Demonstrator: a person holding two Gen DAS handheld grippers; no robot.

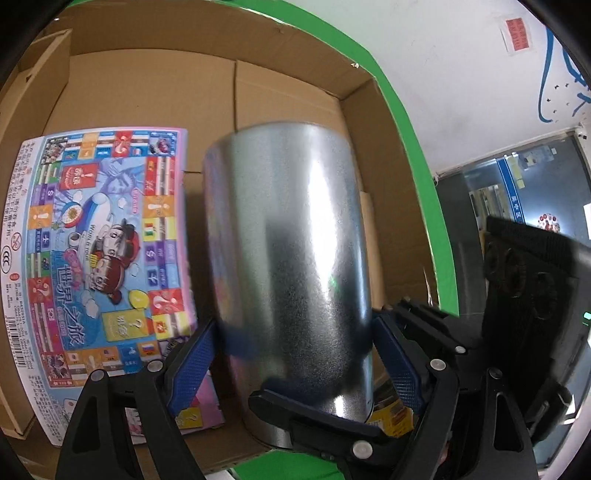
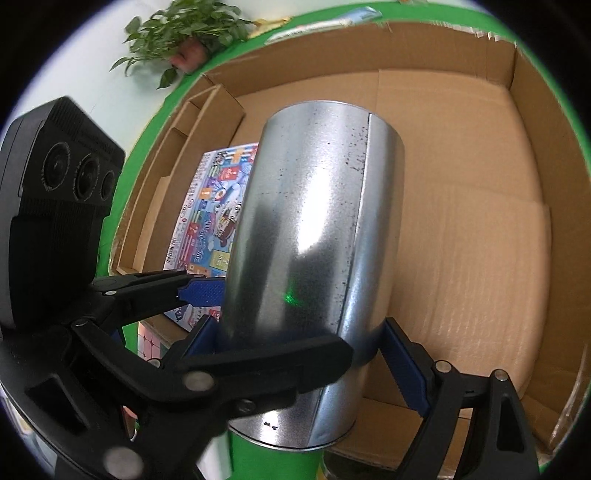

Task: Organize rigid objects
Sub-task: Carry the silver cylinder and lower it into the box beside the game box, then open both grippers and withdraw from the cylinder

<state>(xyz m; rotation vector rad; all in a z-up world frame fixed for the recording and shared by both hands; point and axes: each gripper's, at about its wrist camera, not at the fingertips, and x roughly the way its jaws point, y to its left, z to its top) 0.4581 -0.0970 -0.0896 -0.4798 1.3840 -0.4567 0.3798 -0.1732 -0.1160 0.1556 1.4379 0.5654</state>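
Observation:
A shiny metal cylinder can (image 1: 288, 258) is held between both grippers over an open cardboard box (image 1: 147, 85). My left gripper (image 1: 291, 354) is shut on the can, blue pads against its sides. My right gripper (image 2: 303, 354) is also shut on the can (image 2: 314, 229), gripping its lower end. The right gripper's black body shows at the right of the left wrist view (image 1: 528, 295). The left gripper shows at the left of the right wrist view (image 2: 110, 295). A colourful board game box (image 1: 103, 266) lies flat on the box floor, left of the can; it also shows in the right wrist view (image 2: 214, 206).
The cardboard box (image 2: 461, 184) stands on a green surface (image 1: 417, 155), with bare floor on its right side. A yellow-labelled item (image 1: 391, 417) peeks from under the can. A potted plant (image 2: 184, 33) stands beyond the box. A white wall and glass door (image 1: 517, 192) are at the right.

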